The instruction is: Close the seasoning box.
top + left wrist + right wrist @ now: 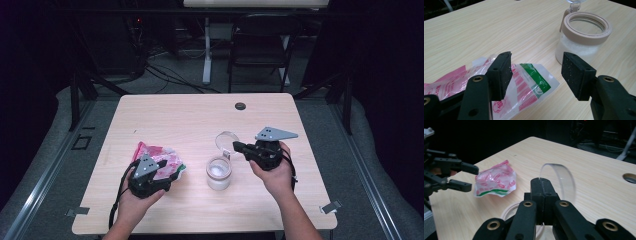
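Note:
A clear jar (219,172) holding white powder stands open near the table's middle, and its beige rim (584,32) is close ahead in the left gripper view. Its hinged glass lid (227,140) is tipped back behind it and stands upright (564,180) in the right gripper view. My right gripper (236,146) is shut, jaws flush together right by the lid's edge (541,181); I see nothing between them. A crumpled red, white and green plastic bag (155,155) lies at the left. My left gripper (170,170) hovers open over the bag's near corner (531,82), gripping nothing (536,62).
A round cable hole (240,106) sits near the table's far edge. A folding chair (262,45) and a desk leg stand on the floor beyond. Metal clips (330,206) mark the table's near corners. Bare wood (190,120) stretches behind the bag and jar.

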